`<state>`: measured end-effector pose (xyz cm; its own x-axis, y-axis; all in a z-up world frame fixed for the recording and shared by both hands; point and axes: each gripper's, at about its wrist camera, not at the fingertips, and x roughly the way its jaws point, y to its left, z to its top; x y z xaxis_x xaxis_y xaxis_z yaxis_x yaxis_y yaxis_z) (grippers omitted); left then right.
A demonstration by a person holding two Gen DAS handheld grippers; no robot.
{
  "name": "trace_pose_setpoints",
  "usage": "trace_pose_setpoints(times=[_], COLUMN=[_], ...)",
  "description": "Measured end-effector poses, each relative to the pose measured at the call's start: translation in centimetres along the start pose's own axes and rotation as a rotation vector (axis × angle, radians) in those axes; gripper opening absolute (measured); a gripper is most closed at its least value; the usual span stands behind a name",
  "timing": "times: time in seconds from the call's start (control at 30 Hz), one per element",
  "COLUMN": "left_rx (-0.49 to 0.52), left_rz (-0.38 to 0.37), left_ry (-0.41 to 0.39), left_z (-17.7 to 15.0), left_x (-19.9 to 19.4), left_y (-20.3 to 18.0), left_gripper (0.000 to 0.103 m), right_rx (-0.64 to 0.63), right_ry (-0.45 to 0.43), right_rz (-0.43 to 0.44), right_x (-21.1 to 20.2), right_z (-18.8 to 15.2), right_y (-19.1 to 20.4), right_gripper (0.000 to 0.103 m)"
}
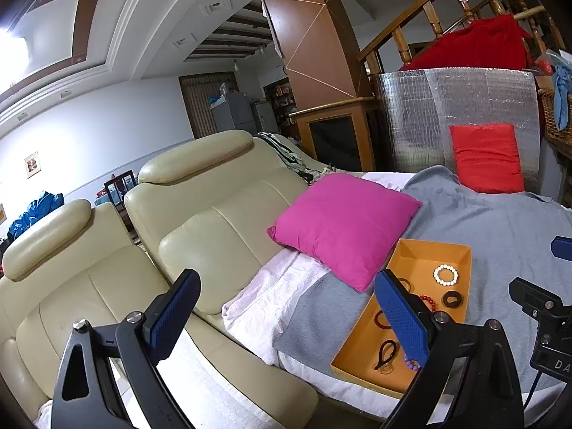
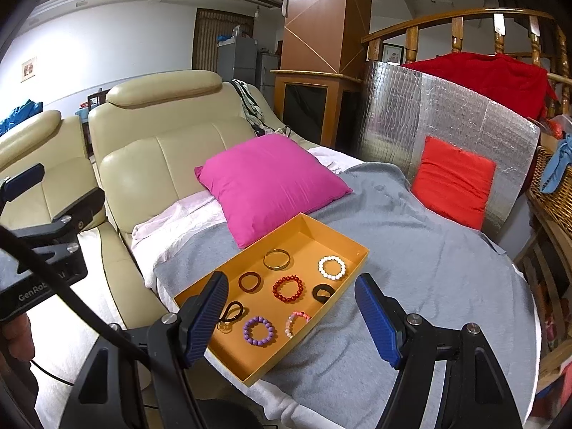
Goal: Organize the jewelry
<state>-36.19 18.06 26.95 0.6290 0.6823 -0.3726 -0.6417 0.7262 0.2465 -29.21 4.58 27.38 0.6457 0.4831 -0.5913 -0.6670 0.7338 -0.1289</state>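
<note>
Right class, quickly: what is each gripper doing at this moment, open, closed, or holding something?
Left gripper: open, holding nothing.
Right gripper: open, holding nothing, above the orange tray.

A home living room: cream leather sofa (image 2: 150, 150), fridge (image 2: 237, 57), wooden stair railing (image 2: 464, 21).

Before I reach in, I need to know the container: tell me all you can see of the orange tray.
The orange tray is a shallow rectangular box, seemingly cardboard, open-topped, with low upright walls. It lies flat on the gray blanket, angled to the camera, its far corner near the pink pillow. Eight bracelets and rings lie spread apart on its floor. Neither tool touches it.
</note>
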Motion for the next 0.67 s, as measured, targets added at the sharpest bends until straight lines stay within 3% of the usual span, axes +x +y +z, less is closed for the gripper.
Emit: trace_pose_setpoints(times=[0.37,0.67], left_rx=[0.023,0.105], left_rz=[0.012,-0.018], left_ry=[0.02,0.006], left_z=[0.2,1.1], left_x=[1.2,0.8], left_y=[-1.4,-6.7], left_gripper=[0.098,0.098], right_rx=[0.021,0.099], right_ry=[0.012,-0.002], right_rz=[0.017,0.017], right_x=[1.6,2.1], right_z=[-0.3,-1.8], right_y=[-1.0,-5.7], right_gripper=[0.077,0.077])
